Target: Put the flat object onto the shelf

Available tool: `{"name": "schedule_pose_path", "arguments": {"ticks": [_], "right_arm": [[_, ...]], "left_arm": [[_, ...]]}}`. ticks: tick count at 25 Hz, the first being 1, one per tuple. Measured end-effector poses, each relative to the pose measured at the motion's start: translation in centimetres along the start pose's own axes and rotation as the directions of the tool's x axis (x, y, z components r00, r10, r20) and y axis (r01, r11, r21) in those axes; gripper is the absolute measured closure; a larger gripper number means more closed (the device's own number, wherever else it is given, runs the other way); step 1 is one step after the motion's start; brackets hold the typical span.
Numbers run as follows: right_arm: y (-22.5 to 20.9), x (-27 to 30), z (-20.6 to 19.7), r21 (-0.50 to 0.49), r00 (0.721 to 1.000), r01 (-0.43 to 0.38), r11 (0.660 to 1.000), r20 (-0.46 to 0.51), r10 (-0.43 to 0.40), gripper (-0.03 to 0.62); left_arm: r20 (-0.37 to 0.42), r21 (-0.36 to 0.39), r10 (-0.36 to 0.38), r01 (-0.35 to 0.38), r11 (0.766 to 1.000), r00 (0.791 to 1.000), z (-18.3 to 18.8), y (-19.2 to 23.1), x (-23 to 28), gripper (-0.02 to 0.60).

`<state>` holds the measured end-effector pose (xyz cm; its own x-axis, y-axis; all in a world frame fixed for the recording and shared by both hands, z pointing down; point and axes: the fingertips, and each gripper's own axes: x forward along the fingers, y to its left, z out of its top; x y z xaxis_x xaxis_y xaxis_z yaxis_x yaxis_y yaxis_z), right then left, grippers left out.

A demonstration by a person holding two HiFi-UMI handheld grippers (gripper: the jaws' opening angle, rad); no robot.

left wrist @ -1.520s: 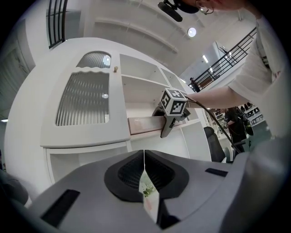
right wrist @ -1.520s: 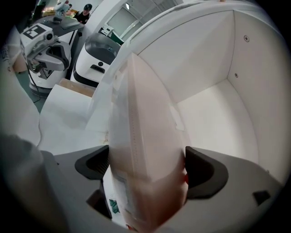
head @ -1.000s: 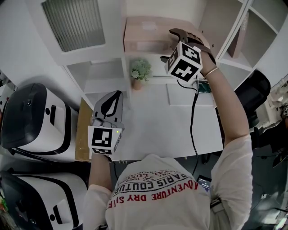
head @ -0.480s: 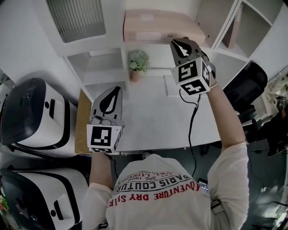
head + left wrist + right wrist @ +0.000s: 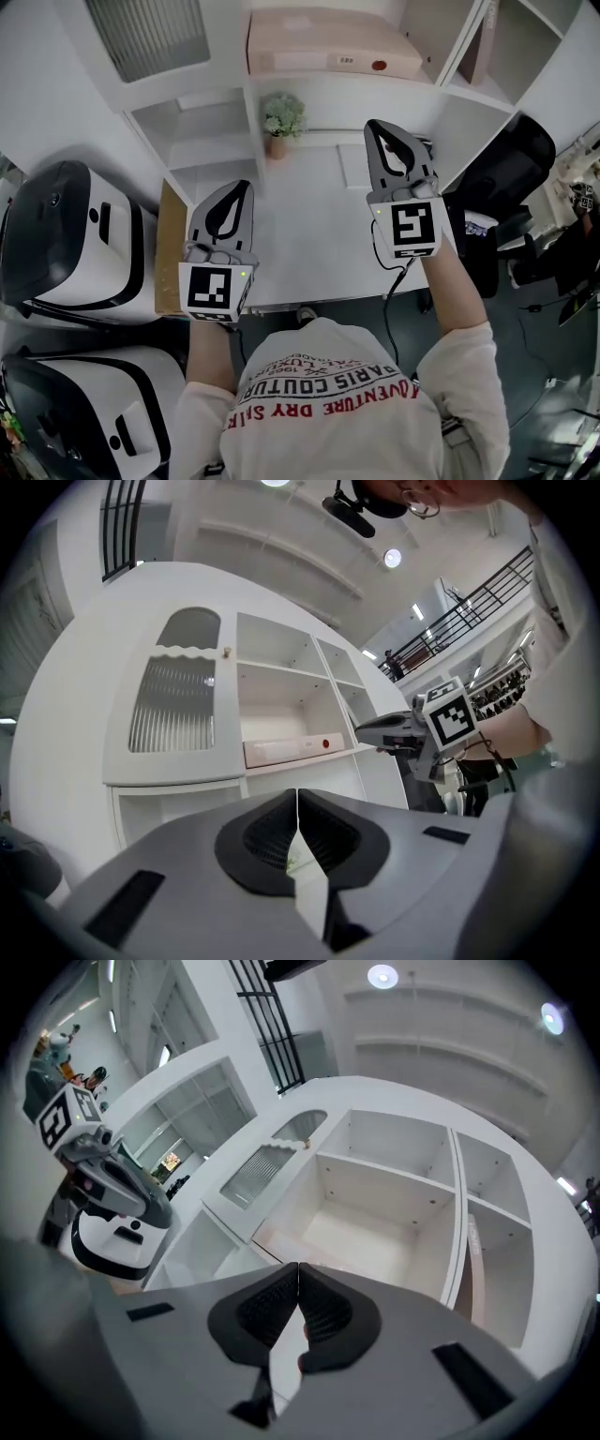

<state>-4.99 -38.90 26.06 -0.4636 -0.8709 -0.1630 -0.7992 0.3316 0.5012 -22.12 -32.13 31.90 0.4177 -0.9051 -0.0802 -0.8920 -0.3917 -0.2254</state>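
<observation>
The flat pink box [image 5: 328, 52] lies on the white shelf [image 5: 328, 86] at the top of the head view, with nothing touching it; it also shows in the left gripper view [image 5: 286, 751]. My right gripper [image 5: 377, 131] hangs below and in front of the shelf, over the desk, apart from the box. Its jaws are shut and empty [image 5: 299, 1267]. My left gripper [image 5: 242, 192] is held over the desk's left part, likewise shut with nothing between its jaws [image 5: 297, 794].
A small potted plant [image 5: 281, 127] stands at the back of the white desk [image 5: 309, 244]. A cabinet with a ribbed glass door [image 5: 150, 33] is at upper left. Black-and-white machines [image 5: 66, 244] stand at left, a black chair [image 5: 511, 178] at right.
My right gripper has drawn back from the shelf toward the person and its jaws have closed. The box stays on the shelf. The left gripper has hardly moved.
</observation>
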Motion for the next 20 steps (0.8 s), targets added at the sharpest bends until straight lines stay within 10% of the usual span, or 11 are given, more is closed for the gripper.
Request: {"name": "schedule_pose_path", "arguments": {"ticks": [20], "right_arm": [[1.6,-3.3,-3.9,0.26,0.999,0.034,0.965,-0.008,-0.033,0.568]], "left_arm": [[-0.011,0.002,0.026,-0.026,1.0,1.0,-0.3,1.2,0.7,0.563]]}}
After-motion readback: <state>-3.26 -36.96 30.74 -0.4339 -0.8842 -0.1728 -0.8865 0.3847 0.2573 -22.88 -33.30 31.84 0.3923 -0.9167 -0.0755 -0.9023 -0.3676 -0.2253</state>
